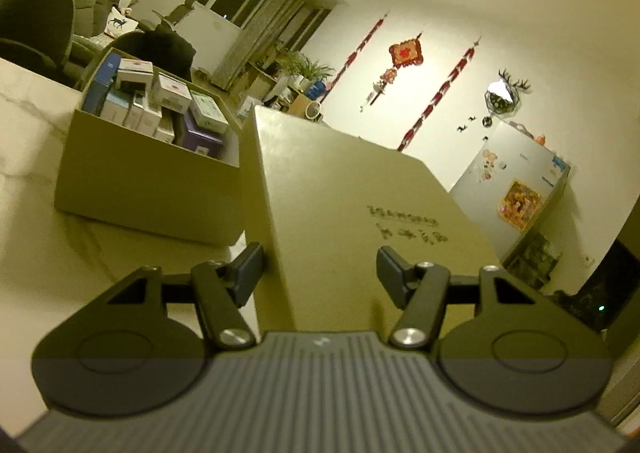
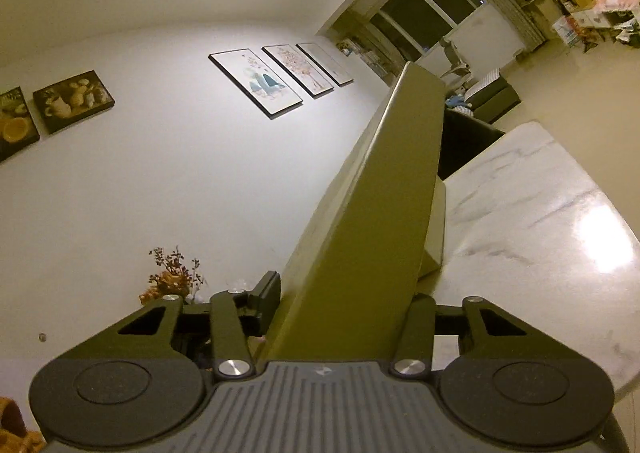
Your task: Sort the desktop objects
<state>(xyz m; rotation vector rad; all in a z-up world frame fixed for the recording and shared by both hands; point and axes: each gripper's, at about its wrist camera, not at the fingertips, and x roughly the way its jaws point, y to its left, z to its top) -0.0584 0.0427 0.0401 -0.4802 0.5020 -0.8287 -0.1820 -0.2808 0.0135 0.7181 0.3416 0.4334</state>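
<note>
Right gripper (image 2: 344,305): clamped on the near edge of the olive box lid (image 2: 392,173), one finger flat against the left face, the other hidden behind the right face. Lid seen edge-on here, tilted, running away toward the far end of the marble table (image 2: 540,213).

Left gripper (image 1: 320,265): jaws set wide astride a near corner of the same lid (image 1: 360,193), one finger beside its left wall, the other over the printed top. Pinching or merely bracketing it, cannot tell.

Further out to the far left, resting on the table: an open cardboard box (image 1: 148,181) in matching olive, packed with small cartons (image 1: 160,101). Lid off it and just beside its right wall, which fits a lid just removed as well as one about to go on.

Either way, probably best handled so:
- Keep both grippers moving together, to avoid twisting the wide panel.
- Hold the grip firm; smooth card, likely to slip.
- Mind the box wall and the taller cartons beneath.
</note>
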